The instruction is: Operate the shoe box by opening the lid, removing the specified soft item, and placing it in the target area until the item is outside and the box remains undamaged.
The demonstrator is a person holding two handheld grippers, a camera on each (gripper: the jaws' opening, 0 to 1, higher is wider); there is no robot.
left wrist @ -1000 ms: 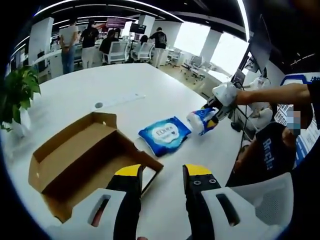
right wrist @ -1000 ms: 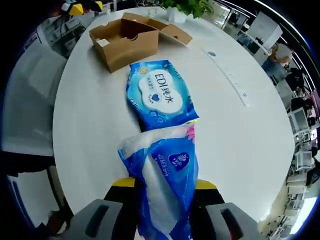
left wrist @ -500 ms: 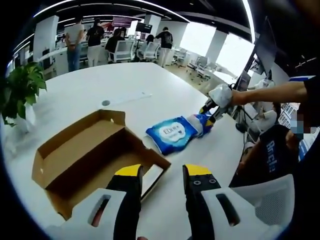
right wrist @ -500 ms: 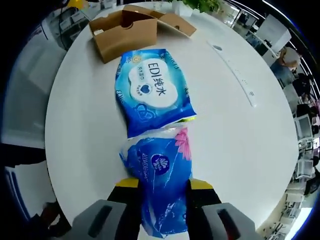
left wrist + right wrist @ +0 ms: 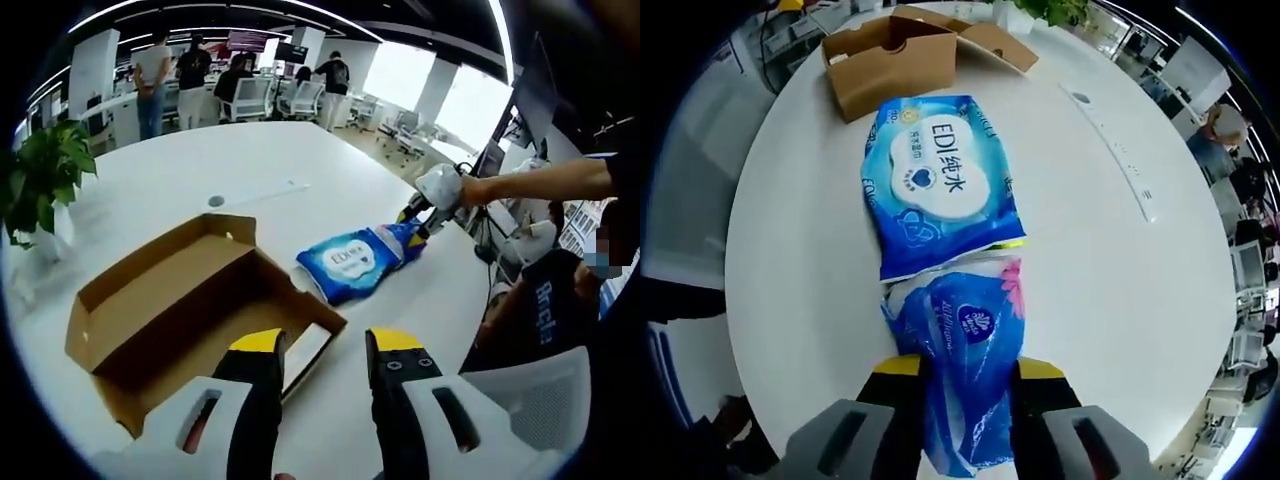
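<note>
Cardboard shoe box [image 5: 180, 300], brown and open with its lid flap folded out, lies on the round white table [image 5: 150, 190] just ahead of the left gripper [image 5: 325, 345], whose yellow-tipped jaws stand apart around nothing. Beside the box rests a flat blue wet-wipes pack [image 5: 940, 180] with a white label. The right gripper [image 5: 965, 370] is clenched on a soft blue plastic tissue pack [image 5: 960, 350], which lies on the tabletop outside the box, its far end touching the wipes pack. A green potted plant [image 5: 40, 180] stands at the table's edge
</note>
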